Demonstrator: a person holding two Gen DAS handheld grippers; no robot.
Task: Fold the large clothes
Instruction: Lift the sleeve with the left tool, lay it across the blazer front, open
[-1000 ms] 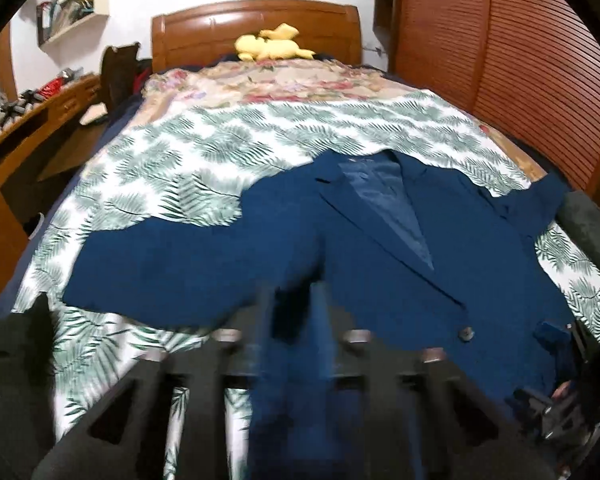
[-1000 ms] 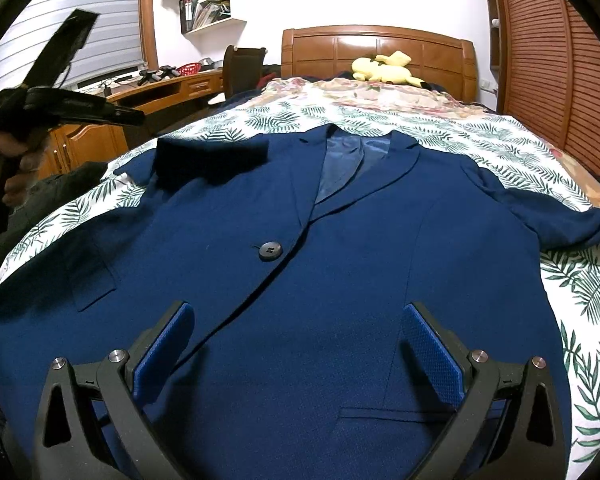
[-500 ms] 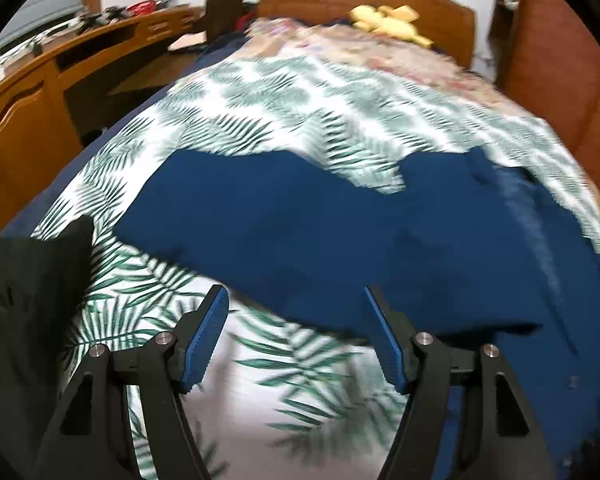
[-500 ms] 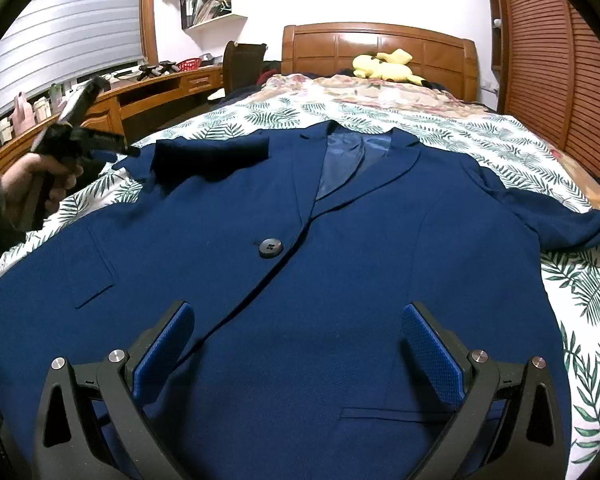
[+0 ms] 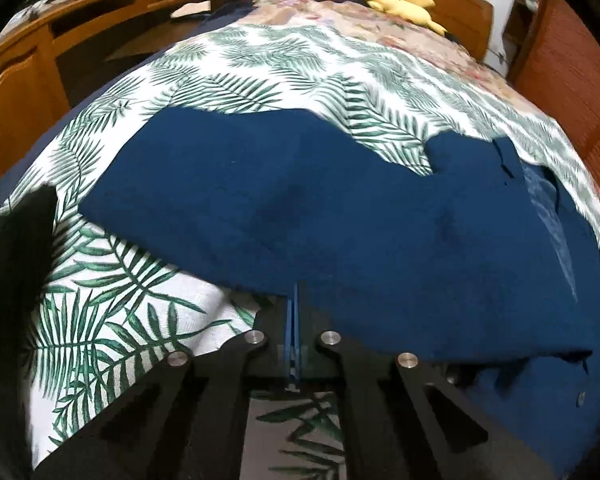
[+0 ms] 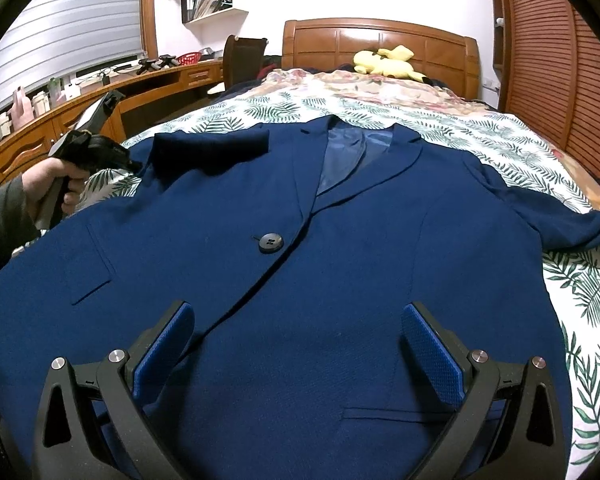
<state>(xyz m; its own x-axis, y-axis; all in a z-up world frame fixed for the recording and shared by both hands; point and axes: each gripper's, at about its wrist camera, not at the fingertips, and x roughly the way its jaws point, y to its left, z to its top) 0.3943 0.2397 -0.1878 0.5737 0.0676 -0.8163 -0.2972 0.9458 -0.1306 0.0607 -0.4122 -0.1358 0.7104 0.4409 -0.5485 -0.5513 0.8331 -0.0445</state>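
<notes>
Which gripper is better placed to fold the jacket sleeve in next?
Left. The left gripper is shut at the sleeve edge, while the right gripper hovers open over the jacket front, holding nothing.

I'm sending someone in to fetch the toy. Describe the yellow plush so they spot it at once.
Start at the wooden headboard at the far end of the bed. On the floral cover just in front of it lies the yellow plush toy. It is the only bright yellow thing there, well beyond the navy blazer spread on the leaf-print sheet.
</notes>
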